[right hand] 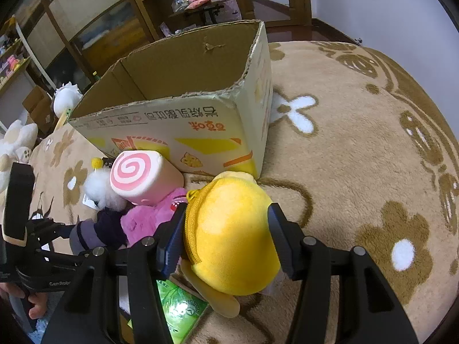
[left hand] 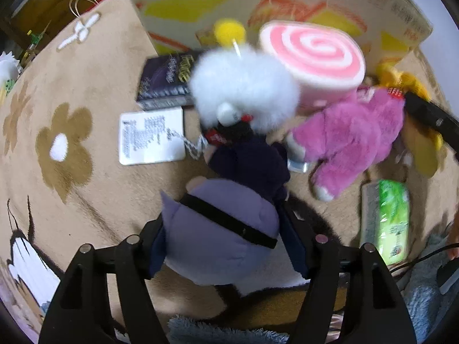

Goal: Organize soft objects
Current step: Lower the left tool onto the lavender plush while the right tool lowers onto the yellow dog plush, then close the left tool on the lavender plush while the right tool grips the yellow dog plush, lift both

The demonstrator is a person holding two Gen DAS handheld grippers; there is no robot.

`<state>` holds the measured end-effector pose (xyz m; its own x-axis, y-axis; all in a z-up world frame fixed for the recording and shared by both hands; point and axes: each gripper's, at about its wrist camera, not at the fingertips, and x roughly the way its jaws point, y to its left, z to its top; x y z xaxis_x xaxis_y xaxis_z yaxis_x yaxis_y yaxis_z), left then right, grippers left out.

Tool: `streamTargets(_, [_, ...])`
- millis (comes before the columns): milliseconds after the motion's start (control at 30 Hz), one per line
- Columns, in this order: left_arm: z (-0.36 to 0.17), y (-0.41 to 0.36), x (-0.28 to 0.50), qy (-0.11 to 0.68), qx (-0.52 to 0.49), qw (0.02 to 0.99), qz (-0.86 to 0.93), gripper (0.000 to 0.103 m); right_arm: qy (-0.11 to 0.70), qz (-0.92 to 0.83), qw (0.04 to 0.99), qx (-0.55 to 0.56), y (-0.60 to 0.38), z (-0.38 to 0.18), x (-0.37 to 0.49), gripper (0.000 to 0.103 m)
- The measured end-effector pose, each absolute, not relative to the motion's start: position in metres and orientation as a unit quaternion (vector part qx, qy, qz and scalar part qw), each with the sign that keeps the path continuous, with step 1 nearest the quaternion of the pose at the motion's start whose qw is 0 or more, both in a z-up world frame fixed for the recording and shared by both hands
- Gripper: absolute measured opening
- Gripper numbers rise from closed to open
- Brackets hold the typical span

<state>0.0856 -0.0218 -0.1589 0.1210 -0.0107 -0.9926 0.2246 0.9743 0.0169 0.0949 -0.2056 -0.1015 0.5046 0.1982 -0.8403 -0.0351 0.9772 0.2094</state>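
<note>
My left gripper (left hand: 226,240) is shut on the lavender legs of a white-haired plush doll (left hand: 223,229) in a dark outfit, lying on the rug. Its white fluffy head (left hand: 243,91) touches a pink swirl roll plush (left hand: 315,54). A pink furry plush (left hand: 347,140) lies to the right. My right gripper (right hand: 226,238) is shut on a yellow plush (right hand: 232,238), held just above the rug. The open cardboard box (right hand: 183,126) stands behind the plush pile. The swirl roll also shows in the right wrist view (right hand: 137,175), leaning on the pink plush (right hand: 155,215).
A dark book (left hand: 169,80) and a white card (left hand: 152,137) lie on the beige flower rug (left hand: 71,149) left of the doll. A green tissue pack (left hand: 387,218) lies to the right. Shelves and furniture (right hand: 114,23) stand behind the box.
</note>
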Motion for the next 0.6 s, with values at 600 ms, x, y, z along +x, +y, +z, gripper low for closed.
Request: streamTargets(600, [-0.091, -0.018, 0.045, 0.56, 0.107, 0.819, -0.062, 0.062, 0.454, 0.06, 0.885, 0.086, -0.21, -0.077, 0.075, 0.052])
